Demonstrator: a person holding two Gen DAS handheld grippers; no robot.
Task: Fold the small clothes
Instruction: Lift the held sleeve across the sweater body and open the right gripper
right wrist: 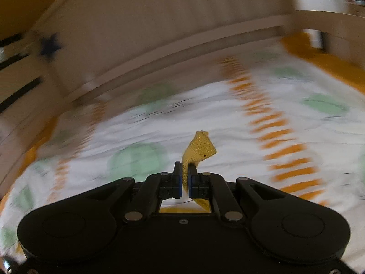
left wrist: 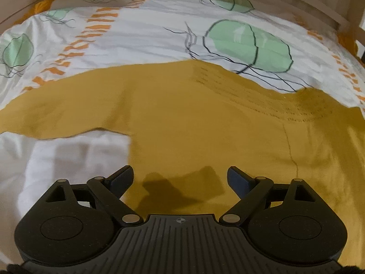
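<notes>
A mustard-yellow knitted garment point(left wrist: 182, 118) lies spread on a patterned bedcover point(left wrist: 136, 29), one sleeve reaching left. My left gripper point(left wrist: 180, 175) is open and empty, hovering just above the garment's near part. In the right wrist view, my right gripper point(right wrist: 185, 171) is shut on a corner of the yellow garment point(right wrist: 199, 147), which sticks up between the pads point(right wrist: 179, 178) above the bed. The rest of the garment is hidden below that gripper. That view is blurred by motion.
The bedcover point(right wrist: 228, 137) is white with green leaf shapes and orange stripes. A wooden bed rail point(left wrist: 296, 2) runs along the far side, also shown in the right wrist view point(right wrist: 159, 61). An orange sheet edge point(right wrist: 319, 54) shows at the bed's border.
</notes>
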